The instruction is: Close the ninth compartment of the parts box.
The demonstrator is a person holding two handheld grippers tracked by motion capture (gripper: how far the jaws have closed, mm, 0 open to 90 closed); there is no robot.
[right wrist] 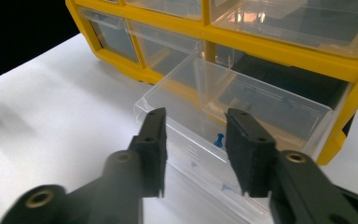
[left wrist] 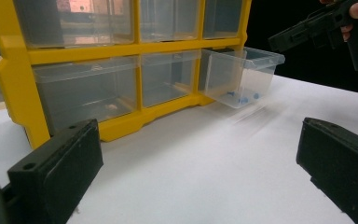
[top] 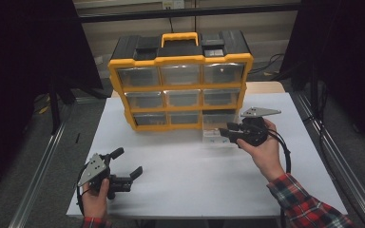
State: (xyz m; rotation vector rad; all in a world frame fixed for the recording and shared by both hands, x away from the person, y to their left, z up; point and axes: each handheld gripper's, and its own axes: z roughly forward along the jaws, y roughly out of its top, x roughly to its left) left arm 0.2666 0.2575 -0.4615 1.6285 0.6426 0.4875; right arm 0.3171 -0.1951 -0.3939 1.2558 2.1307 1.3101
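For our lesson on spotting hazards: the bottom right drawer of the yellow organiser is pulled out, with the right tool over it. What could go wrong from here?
1. The clear drawer hangs far out of the organiser; a further pull could slide it free and tip it.
2. The blue pins lie loose inside and might spill or roll away.
3. The right tool stands above the front wall with jaws apart; closing could pinch the thin plastic rather than a pin.
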